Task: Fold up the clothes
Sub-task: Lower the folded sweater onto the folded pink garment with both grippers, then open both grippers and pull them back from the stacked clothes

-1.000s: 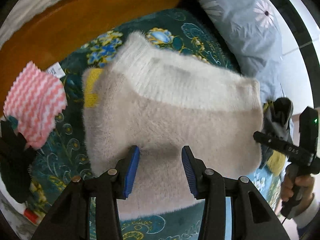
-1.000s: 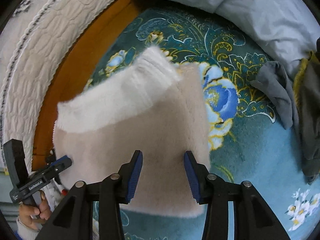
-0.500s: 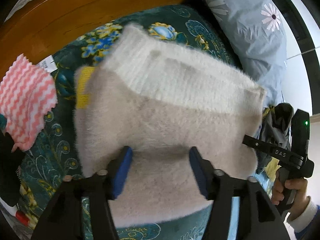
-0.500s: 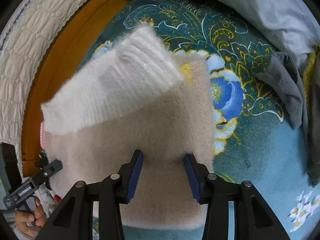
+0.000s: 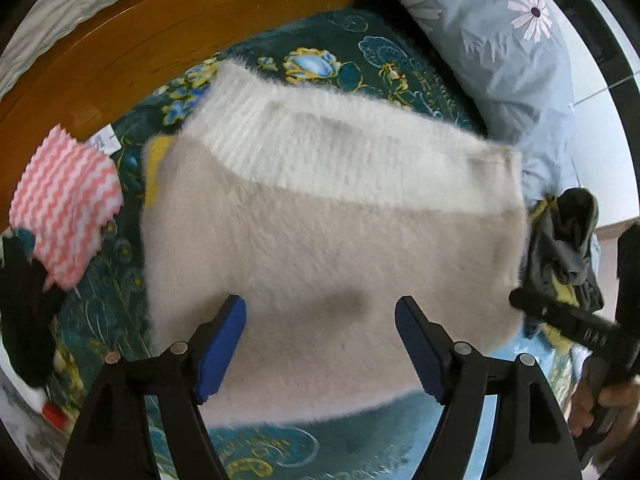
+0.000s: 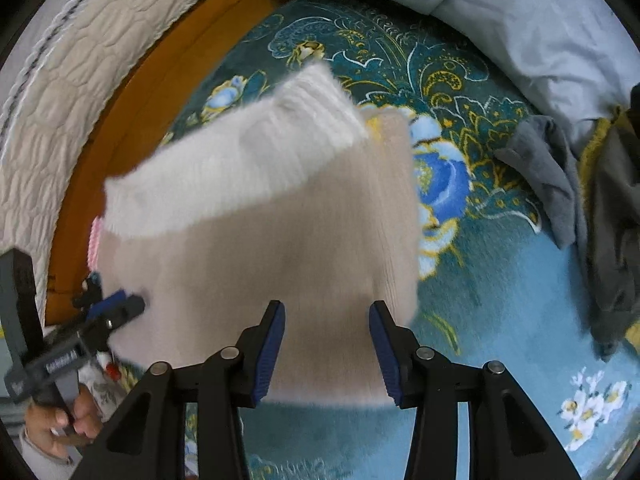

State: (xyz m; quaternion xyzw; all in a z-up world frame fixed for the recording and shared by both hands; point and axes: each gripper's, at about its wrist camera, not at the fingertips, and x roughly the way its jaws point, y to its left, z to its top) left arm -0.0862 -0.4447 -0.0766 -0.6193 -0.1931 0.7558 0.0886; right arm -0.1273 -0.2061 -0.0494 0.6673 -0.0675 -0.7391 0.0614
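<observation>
Folded sweater (image 5: pixel 332 248) on the bed (image 6: pixel 500 280), both tongs spread, holding nothing
Left tongs (image 5: pixel 320 344) and right tongs (image 6: pixel 327 346) hover low; a snagged fuzzy edge could undo the fold

Each view looks down and forward along its own tool's fingers, close above the bed (image 5: pixel 352 36). The left view faces the headboard (image 5: pixel 120 48) with the pillow (image 5: pixel 500 60) at its right; the right view faces the same end from the other side. Both share the sweater (image 5: pixel 328 232) (image 6: pixel 256 220), and each catches the other tool at its frame edge: right tool (image 5: pixel 520 300), left tool (image 6: pixel 132 304).
</observation>
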